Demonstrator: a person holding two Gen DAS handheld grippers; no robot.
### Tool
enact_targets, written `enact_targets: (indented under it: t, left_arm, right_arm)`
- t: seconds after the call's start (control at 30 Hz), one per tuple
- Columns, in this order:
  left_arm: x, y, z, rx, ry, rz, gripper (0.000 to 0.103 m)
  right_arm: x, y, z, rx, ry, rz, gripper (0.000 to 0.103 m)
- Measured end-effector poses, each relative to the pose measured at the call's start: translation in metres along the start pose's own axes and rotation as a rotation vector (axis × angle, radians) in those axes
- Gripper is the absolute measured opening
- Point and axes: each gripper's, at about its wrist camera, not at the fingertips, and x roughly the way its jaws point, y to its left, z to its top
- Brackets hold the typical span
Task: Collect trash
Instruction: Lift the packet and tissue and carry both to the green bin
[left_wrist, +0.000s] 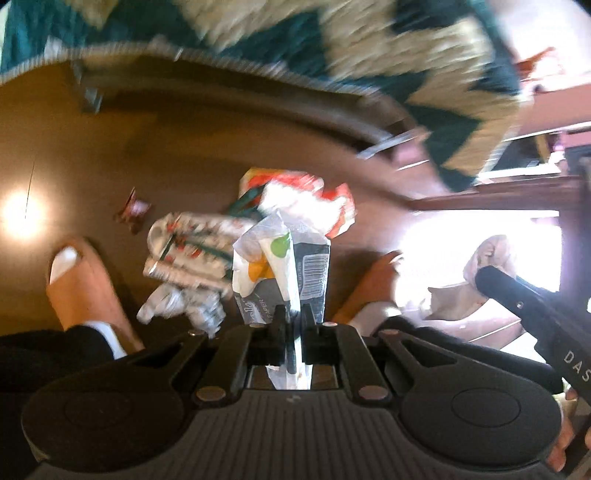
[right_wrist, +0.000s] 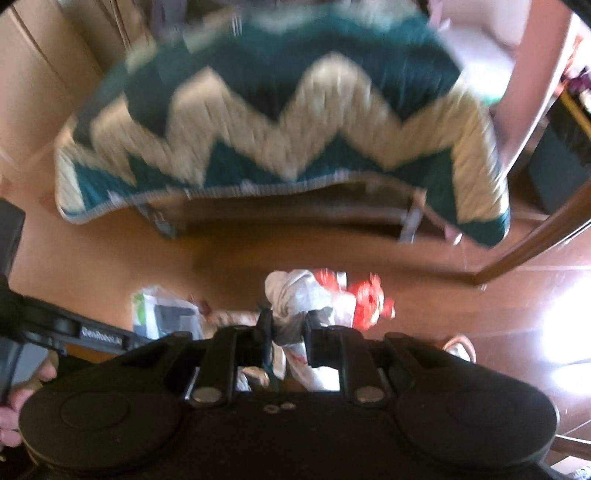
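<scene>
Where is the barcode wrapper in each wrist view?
Left wrist: barcode wrapper at centre, pinched in the left gripper.
Right wrist: likely the blurred green-and-grey packet at lower left, beside the left gripper's arm; no barcode readable there.
Shared landmark: zigzag blanket across the top of both.

Motion blur, window glare, fisheye warping

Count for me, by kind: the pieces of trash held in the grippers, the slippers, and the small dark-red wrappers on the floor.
Trash held: 2, a barcode wrapper in the left gripper and a whitish bag in the right gripper
Slippers: 2
Dark-red wrapper: 1
Total: 5
</scene>
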Motion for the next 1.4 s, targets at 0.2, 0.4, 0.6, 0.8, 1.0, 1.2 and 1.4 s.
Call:
enact_targets:
  t: [0.2,0.4,0.6,0.8,1.0,1.2,1.4]
  left_arm:
    - [-0.07,-0.057,-0.017,0.148,-0.151,-0.025,0.007]
    - [-0.132,-0.114,-0.037,0.273,-0.315,-0.05,0.007]
    - [-0.185,-0.172,-0.053,0.399,-0.453,-0.094,0.007]
    - [-0.231,-0.24,-0.065,0.542,-0.582,-0.144,0.007]
    - [-0.268,-0.314,-0.07,0.668,-0.675,-0.189,0.007]
    - [-0.29,-0.391,-0.068,0.776,-0.735,-0.239,0.007]
    - [-0.293,-0.472,-0.064,0.857,-0.777,-0.285,0.007]
  right_arm:
    - [-0.081,0.002,0.002,-0.017,-0.149,0.01,0.015]
    - [-0.157,-0.003,-0.003,-0.031,-0.308,0.006,0.015]
    - [-0.229,-0.017,-0.002,-0.023,-0.46,-0.01,0.015]
    - [-0.295,-0.034,0.004,-0.021,-0.6,-0.063,0.015]
    - [-0.355,-0.058,0.013,-0.016,-0.74,-0.13,0.015]
    - [-0.402,-0.09,0.029,0.012,-0.855,-0.222,0.015]
    - [-0.432,-0.133,0.035,0.061,-0.913,-0.319,0.015]
